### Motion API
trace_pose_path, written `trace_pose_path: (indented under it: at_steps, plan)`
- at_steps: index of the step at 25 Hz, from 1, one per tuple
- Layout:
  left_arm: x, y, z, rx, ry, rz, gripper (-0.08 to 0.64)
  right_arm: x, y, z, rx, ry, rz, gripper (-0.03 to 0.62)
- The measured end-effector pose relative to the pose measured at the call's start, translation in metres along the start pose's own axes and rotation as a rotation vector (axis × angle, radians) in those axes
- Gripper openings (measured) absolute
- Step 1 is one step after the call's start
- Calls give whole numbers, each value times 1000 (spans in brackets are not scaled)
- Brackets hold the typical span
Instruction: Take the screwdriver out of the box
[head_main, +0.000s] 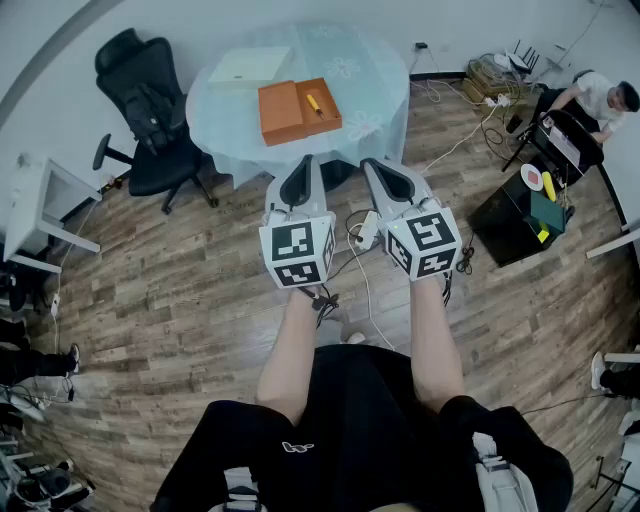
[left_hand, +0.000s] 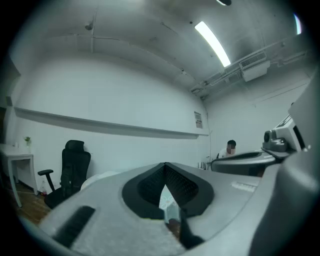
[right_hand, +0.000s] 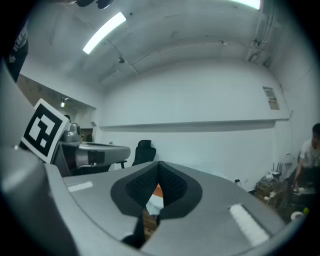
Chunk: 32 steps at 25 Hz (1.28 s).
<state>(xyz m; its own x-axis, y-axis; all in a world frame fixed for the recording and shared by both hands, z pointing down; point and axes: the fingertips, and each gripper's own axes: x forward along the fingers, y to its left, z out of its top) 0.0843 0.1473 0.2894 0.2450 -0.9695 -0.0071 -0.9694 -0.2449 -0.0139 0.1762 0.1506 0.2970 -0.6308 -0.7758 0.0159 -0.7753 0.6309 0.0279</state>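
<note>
Nothing done yet: the screwdriver lies in the open box on the far table. Left gripper and right gripper, jaws closed and empty, hover near, well short.

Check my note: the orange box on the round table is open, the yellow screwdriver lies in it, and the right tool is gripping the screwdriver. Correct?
No. The right tool grips nothing: the right gripper view shows its jaws together and empty, short of the round table. The orange box is open and the yellow screwdriver lies in it.
</note>
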Motion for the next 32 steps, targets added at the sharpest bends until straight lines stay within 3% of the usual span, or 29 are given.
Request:
trace_pose_path:
  at_steps: [3,12,20,24,29,32]
  plan:
    - [0,-2,-10,-19,23,-6,3,-2,-4,2,92,-49,9,11]
    - [2,10,-20,-36,45,17,3,-2,-36,-9,148,-29,-35,12]
    - [26,58,-34,-54,55,65,3,53,-18,-30,137,15,58,12]
    - [73,88,-56,-83,69,59,3,99,-35,-51,122,59,82,12]
    - [172,125,-78,-87,87,4,3,181,-97,-72,158,85,3,12]
    - [221,166,-94,-94,132,-14,3,247,-113,-81,193,79,-14,12]
